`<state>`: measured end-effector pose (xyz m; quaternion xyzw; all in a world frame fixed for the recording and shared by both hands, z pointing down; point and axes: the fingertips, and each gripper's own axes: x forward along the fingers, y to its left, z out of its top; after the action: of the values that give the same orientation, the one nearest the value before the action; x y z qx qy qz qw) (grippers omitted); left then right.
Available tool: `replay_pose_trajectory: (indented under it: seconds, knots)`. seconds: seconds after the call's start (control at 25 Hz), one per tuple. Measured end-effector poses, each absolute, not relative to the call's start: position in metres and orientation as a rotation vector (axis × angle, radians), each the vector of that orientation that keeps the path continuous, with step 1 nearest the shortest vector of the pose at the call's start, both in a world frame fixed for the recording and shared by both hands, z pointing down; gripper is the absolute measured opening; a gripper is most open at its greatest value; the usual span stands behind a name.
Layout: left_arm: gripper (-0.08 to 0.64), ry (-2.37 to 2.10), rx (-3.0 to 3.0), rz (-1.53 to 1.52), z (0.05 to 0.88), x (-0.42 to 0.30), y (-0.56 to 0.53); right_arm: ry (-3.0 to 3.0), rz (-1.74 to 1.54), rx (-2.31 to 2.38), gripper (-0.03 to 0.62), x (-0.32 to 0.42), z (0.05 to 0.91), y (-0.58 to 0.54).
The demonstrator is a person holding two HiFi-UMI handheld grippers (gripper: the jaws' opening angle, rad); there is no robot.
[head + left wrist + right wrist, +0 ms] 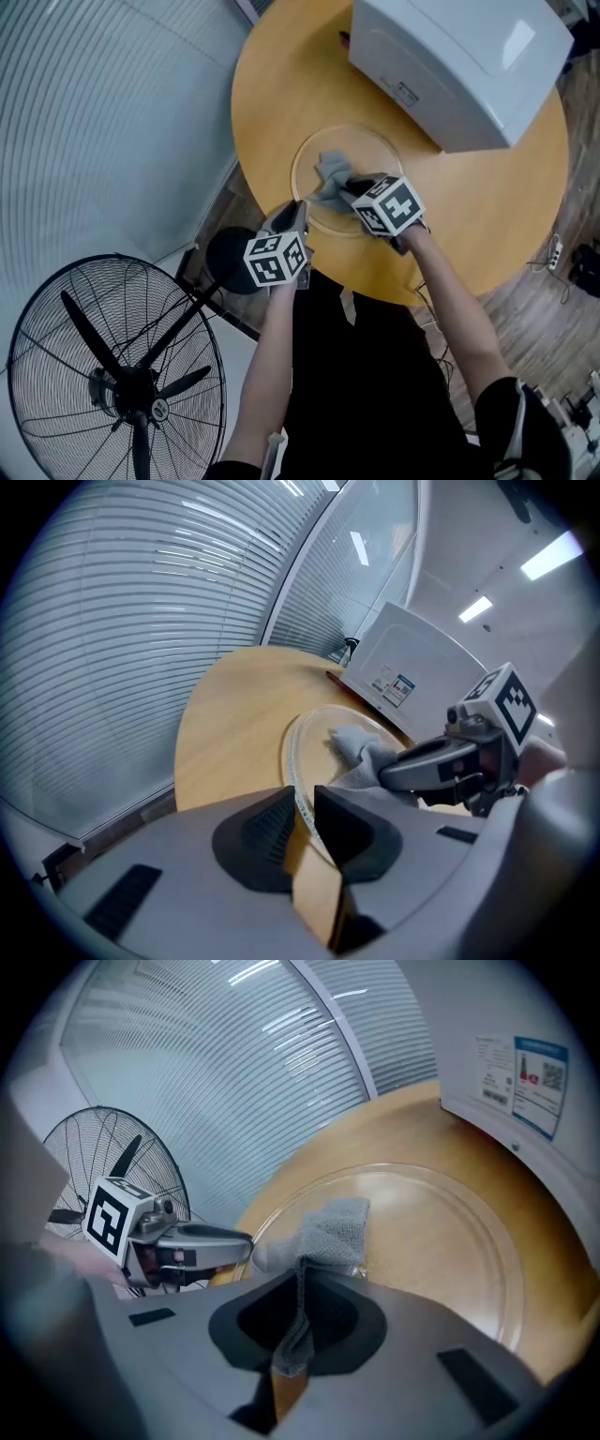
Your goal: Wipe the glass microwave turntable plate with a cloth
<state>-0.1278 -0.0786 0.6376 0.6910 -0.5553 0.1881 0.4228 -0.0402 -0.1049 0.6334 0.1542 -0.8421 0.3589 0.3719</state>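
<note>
The clear glass turntable plate lies flat on the round wooden table, near its front edge. My left gripper is shut on the plate's near-left rim, which runs between its jaws. My right gripper is shut on a grey cloth, which is pinched between the pads and spreads onto the plate's left part. In the right gripper view the plate fills the middle, and the left gripper shows at its left rim. In the left gripper view the right gripper holds the cloth over the plate.
A white microwave stands on the table behind the plate, close to its far right rim. A black pedestal fan stands on the floor at the left. White blinds cover the wall beyond the table.
</note>
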Motion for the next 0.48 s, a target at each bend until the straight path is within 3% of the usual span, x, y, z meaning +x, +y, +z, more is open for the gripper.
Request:
replay_pose_trajectory:
  seconds: [0.48]
  knots:
    - [0.066,-1.362,1.757,0.449,0.636,-0.128,-0.076,-1.984,0.841,0.69,0.028,0.048,0.633,-0.092]
